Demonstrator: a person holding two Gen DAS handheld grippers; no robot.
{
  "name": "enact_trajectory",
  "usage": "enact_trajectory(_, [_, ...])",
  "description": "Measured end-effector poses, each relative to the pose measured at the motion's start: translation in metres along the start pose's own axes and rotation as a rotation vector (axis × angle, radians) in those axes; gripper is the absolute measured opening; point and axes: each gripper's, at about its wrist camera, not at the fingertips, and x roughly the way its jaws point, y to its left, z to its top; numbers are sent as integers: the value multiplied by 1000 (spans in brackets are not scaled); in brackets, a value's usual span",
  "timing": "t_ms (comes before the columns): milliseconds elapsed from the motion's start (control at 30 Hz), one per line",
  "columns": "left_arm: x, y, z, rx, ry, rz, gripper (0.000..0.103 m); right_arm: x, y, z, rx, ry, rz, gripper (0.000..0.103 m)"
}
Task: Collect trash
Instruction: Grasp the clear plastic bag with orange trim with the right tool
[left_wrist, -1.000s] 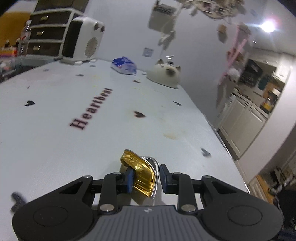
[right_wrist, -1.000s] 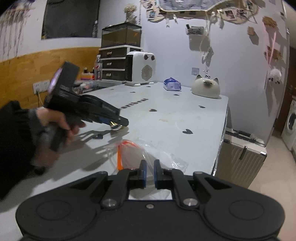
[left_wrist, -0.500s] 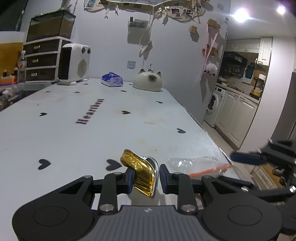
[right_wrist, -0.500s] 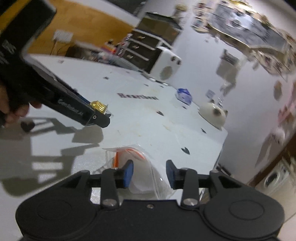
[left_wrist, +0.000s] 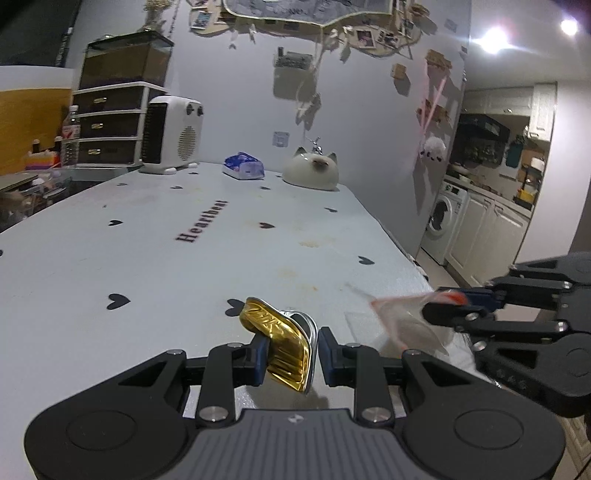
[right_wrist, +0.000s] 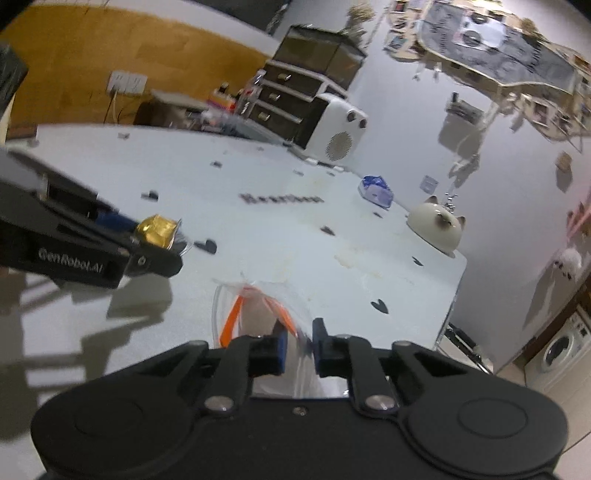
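My left gripper (left_wrist: 291, 350) is shut on a crushed gold foil cup (left_wrist: 284, 339) and holds it just above the white table (left_wrist: 147, 266). It also shows in the right wrist view (right_wrist: 157, 229). My right gripper (right_wrist: 298, 345) is closed on the rim of a clear plastic bag with an orange seal strip (right_wrist: 258, 314) and lifts it off the table near the right edge. In the left wrist view the bag (left_wrist: 402, 321) hangs from the right gripper (left_wrist: 443, 308), a short way right of the foil cup.
A white heater (left_wrist: 171, 134), a blue tissue pack (left_wrist: 243, 170) and a cat-shaped white ornament (left_wrist: 312, 173) stand at the table's far end. Dark drawers (left_wrist: 107, 123) stand behind them. The table's right edge (left_wrist: 402, 254) drops to the floor by white cabinets.
My right gripper has closed from open onto the bag's rim and raised it. My left gripper has kept hold of the foil cup and come closer to the bag.
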Motion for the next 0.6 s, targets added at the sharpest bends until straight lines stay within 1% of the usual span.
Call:
enact_trajectory(67, [-7, -3, 1, -12, -13, 1, 29, -11, -5, 0, 41, -19, -3, 9])
enact_trajectory(167, [-19, -9, 2, -14, -35, 5, 29, -29, -15, -1, 128, -44, -6, 7])
enact_trajectory(300, [-36, -20, 4, -5, -66, 6, 29, -48, -30, -7, 251, -63, 17, 7])
enact_trajectory(467, [-55, -38, 2, 18, -94, -1, 29, -67, -46, -19, 421, -65, 60, 7])
enact_trajectory(533, [-61, -46, 1, 25, -101, -4, 29, -75, -50, -25, 464, -64, 58, 7])
enact_trajectory(600, [-67, -53, -2, 32, -107, -8, 29, -83, -52, -31, 481, -69, 39, 7])
